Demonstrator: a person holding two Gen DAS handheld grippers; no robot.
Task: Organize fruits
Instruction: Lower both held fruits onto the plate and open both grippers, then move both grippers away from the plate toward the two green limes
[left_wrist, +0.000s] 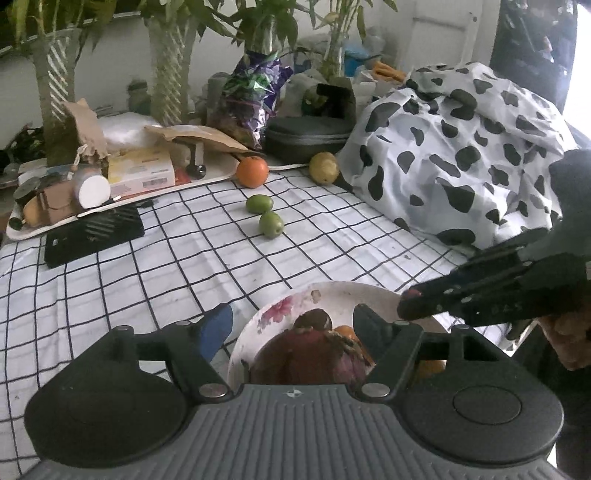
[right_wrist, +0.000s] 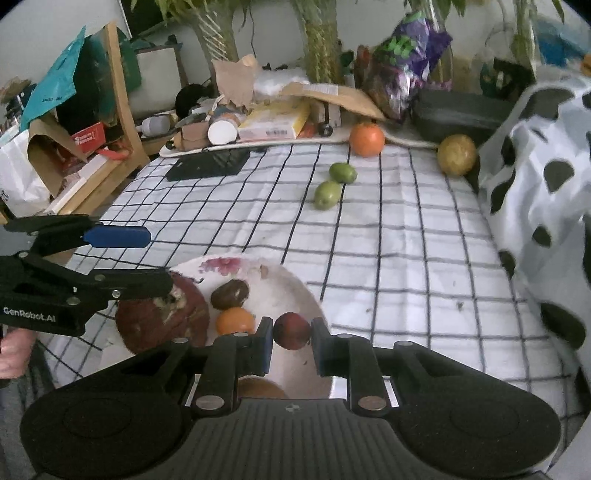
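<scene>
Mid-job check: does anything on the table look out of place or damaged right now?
Four fruits lie loose on the checked cloth, outside the bowl: an orange, a yellow fruit and two green fruits. In the bowl, the large red fruit has a pale, ragged patch on top, possibly damage.

Four fruits lie loose on the checked cloth: two small green fruits (right_wrist: 342, 172) (right_wrist: 327, 195), one orange fruit (right_wrist: 366, 139) and one yellow-brown fruit (right_wrist: 457, 155). One floral bowl (right_wrist: 225, 265) holds four visible fruits: one large dark red (right_wrist: 155, 325), one brown (right_wrist: 229, 294), one orange (right_wrist: 235, 321), one small red (right_wrist: 291, 330).
</scene>
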